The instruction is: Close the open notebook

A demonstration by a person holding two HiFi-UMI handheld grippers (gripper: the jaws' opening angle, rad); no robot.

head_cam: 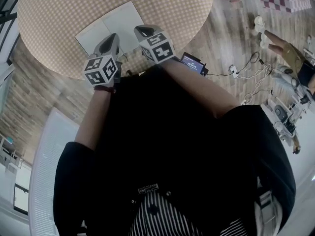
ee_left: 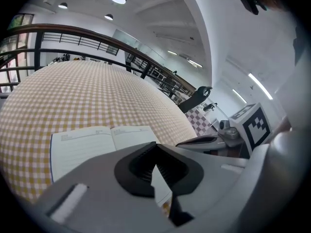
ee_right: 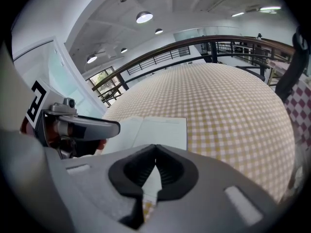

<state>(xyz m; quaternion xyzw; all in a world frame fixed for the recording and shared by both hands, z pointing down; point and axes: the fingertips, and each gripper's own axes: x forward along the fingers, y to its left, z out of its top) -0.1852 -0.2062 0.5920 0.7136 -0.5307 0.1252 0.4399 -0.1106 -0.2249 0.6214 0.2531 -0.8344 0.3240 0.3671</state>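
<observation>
The open notebook lies flat with its white pages up on the round table, which has a tan checked cloth. In the left gripper view the notebook is just beyond my jaws, and in the right gripper view the notebook is likewise. My left gripper hovers over the notebook's near edge, jaws shut and empty. My right gripper hangs over the right page, also shut with nothing held. The two grippers are side by side, close together.
The table's near edge curves right under my hands. On the wooden floor to the right lie a dark device and white cables. Another person's hand reaches in at far right. A dark chair stands beyond the table.
</observation>
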